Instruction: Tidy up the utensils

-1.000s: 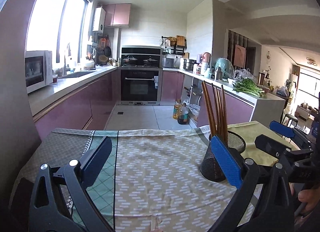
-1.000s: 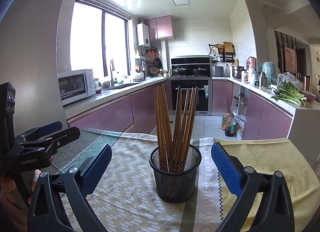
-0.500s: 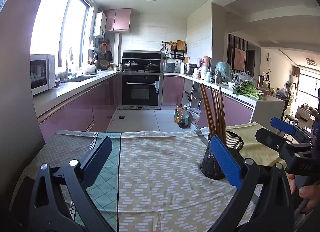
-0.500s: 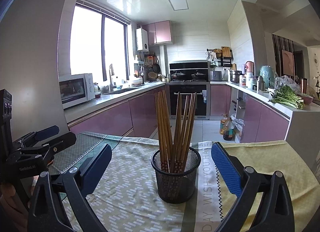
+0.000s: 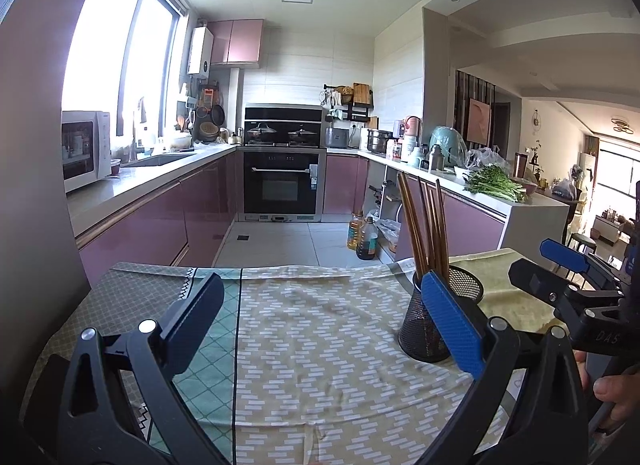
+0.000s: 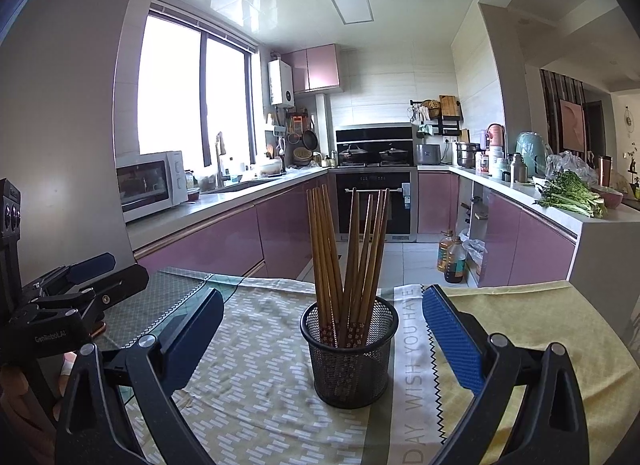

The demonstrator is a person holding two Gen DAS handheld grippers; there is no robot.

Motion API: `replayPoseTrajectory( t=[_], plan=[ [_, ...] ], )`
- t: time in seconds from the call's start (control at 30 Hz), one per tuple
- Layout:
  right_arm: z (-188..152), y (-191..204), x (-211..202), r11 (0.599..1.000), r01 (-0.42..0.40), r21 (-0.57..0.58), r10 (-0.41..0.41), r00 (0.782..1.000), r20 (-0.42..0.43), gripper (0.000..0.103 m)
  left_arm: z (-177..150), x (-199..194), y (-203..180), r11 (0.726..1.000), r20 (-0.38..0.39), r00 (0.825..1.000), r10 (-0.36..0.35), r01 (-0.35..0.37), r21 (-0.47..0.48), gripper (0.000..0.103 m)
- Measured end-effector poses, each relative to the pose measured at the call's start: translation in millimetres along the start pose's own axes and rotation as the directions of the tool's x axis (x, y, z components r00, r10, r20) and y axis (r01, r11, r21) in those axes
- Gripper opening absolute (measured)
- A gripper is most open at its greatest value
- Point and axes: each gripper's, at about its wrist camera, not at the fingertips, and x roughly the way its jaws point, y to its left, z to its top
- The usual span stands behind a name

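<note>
The chopsticks [image 6: 347,261] stand upright in the mesh cup [image 6: 349,357] on the desk [image 6: 520,329], so the job looks finished. Both the right tongs [image 6: 320,329] and left tongs [image 5: 316,313] gape wide, holding nothing, the cup centred before the right pair.

Black angular frames with silver screws; blue textured fingers [image 6: 452,339]; white "GenRobot.AI" lettering; bare skin at edges

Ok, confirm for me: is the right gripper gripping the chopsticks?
No, the right gripper is open, with the chopsticks standing untouched in the mesh holder.
</note>
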Motion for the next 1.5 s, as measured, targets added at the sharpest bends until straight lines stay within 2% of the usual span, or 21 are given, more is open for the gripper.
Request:
replayPoseTrajectory(
  t=[1.5],
  plan=[
    [1.5, -1.0, 2.8, 1.0, -0.003, 0.009, 0.003, 1.0, 0.001, 0.096, 2.4, 1.9, -5.5, 1.0, 0.005, 1.0, 0.001, -0.001, 0.005, 0.097]
  ],
)
